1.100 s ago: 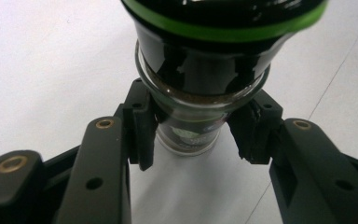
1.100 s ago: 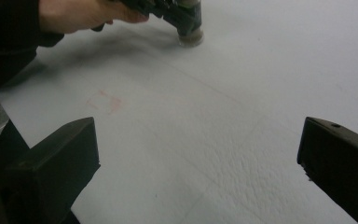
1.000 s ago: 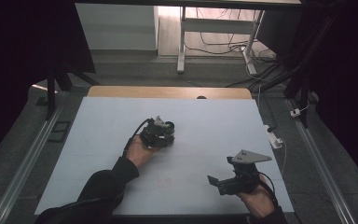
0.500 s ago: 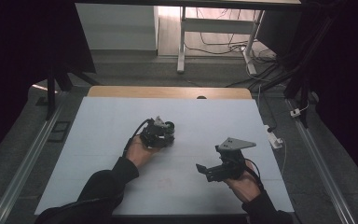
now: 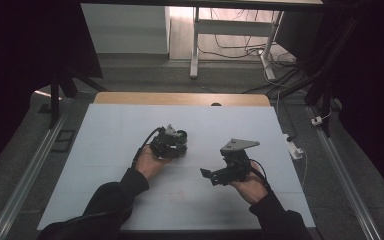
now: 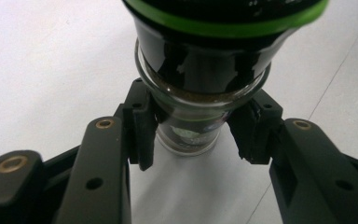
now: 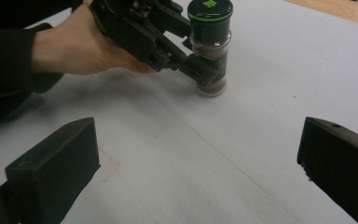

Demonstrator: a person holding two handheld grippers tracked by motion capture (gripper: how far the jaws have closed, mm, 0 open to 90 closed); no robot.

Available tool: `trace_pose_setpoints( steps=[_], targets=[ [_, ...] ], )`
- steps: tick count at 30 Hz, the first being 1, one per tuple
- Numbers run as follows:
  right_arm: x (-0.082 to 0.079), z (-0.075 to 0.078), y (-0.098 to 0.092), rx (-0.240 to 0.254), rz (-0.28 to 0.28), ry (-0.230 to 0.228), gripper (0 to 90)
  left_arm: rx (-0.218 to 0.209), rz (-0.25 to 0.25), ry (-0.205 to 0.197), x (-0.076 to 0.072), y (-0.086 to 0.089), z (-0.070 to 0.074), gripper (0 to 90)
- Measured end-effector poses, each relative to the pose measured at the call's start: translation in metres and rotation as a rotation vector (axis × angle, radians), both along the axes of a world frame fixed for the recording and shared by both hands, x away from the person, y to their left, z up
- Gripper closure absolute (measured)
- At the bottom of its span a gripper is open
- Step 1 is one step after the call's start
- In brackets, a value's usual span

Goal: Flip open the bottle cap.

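Right tool (image 5: pixel 206 173): I have it moved off the bench's (image 5: pixel 105 135) near right corner, up and inward, now closer to the jar (image 5: pixel 180 136); jaws wide apart.

Left hand (image 5: pixel 149 162) wrapped around left gripper (image 5: pixel 172 142), forearm in a dark sleeve coming in from the bottom edge, wrist low near the table. Jaws clamped, 2 pads (image 6: pixel 142 135) pressing from both sides. Right hand (image 5: pixel 250 185) cupped under right gripper (image 5: pixel 206 173), raised off the table, pointing left toward the other hand. Jaws spread wide apart, nothing between them.
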State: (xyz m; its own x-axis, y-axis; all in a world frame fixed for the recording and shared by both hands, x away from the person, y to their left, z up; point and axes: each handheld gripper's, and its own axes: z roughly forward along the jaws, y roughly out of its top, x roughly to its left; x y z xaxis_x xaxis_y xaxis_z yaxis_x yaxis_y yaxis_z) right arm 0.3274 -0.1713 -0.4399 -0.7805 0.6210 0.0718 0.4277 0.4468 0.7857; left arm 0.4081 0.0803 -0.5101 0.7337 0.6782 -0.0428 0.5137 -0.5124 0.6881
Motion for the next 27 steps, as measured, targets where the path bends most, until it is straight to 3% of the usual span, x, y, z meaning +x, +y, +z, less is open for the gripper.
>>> trace_pose_setpoints(
  steps=[10, 27],
  targets=[
    [0.014, -0.003, 0.017, -0.023, 0.019, 0.003, 0.0, 0.001, -0.002, 0.001, 0.0, 0.0, 0.0, 53.7],
    [0.046, -0.014, 0.04, -0.062, -0.001, 0.022, 0.0, 0.003, -0.003, 0.002, 0.001, 0.0, 0.0, 53.6]
  ],
)
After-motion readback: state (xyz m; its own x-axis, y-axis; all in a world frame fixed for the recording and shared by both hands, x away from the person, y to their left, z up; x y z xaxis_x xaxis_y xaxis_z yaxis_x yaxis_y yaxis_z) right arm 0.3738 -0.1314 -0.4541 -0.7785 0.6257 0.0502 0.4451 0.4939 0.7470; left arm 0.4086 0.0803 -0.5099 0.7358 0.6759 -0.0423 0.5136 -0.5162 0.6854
